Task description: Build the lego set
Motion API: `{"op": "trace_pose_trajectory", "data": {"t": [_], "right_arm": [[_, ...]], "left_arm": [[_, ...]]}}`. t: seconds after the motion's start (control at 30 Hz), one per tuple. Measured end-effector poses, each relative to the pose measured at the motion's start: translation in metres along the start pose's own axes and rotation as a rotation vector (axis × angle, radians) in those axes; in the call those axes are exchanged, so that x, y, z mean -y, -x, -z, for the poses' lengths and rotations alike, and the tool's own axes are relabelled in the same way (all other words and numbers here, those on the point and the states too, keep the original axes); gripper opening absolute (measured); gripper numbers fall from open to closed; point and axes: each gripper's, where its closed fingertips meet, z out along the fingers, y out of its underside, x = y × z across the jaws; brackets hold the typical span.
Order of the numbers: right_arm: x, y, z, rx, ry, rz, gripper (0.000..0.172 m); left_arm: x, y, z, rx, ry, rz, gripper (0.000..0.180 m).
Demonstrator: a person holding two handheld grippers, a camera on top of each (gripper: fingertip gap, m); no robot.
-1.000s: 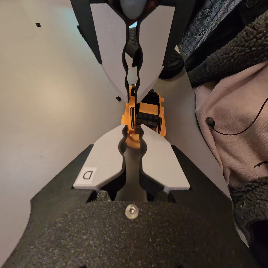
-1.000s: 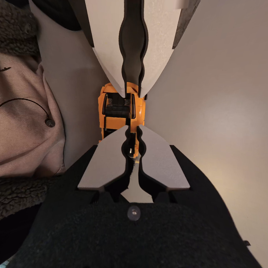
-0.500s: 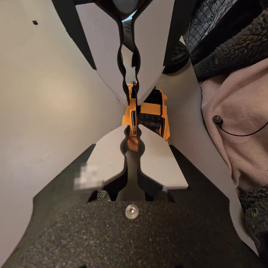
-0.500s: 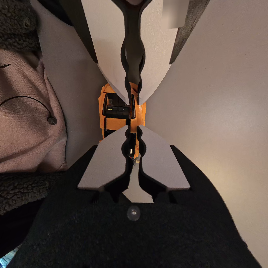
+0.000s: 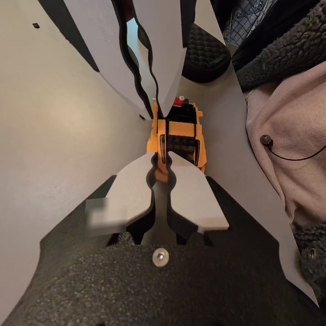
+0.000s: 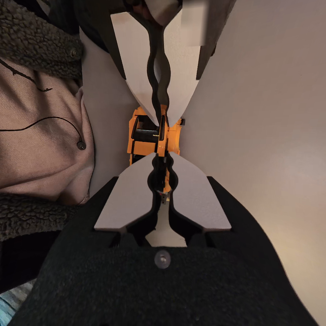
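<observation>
An orange and black toy car (image 5: 181,130) built of bricks lies lengthwise between my two grippers over a pale table (image 5: 53,123). My left gripper (image 5: 161,156) is shut on the car's orange side pillar at the near end. My right gripper (image 5: 157,114) comes in from the top of the left wrist view and pinches the same side at the far end. In the right wrist view the car (image 6: 142,146) sits ahead of my right gripper (image 6: 162,156), which is shut on the orange side strip. The left gripper (image 6: 162,123) faces it from above.
A person in a pink hoodie (image 5: 291,141) with a black cord and a dark fleece jacket (image 5: 282,53) sits close along the table's edge. A black textured pouch (image 5: 202,58) lies beyond the car. A small black piece (image 5: 35,25) lies far left. Both grippers' tips are close together, under 4 cm apart. The small black piece (image 5: 35,25) is about equally far from each gripper, around 30 cm.
My left jaws have narrowed from a wider gap onto the car's orange side pillar. The right gripper has stayed shut on the car and has swung a little to the left in the left wrist view.
</observation>
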Motion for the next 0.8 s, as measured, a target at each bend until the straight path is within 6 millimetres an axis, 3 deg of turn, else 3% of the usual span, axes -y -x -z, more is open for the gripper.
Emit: {"op": "trace_pose_trajectory", "data": {"t": [0.8], "right_arm": [[0.002, 0.002, -0.011, 0.023, 0.002, 0.005, 0.002]], "left_arm": [[0.005, 0.001, 0.005, -0.012, -0.032, 0.013, 0.011]]}}
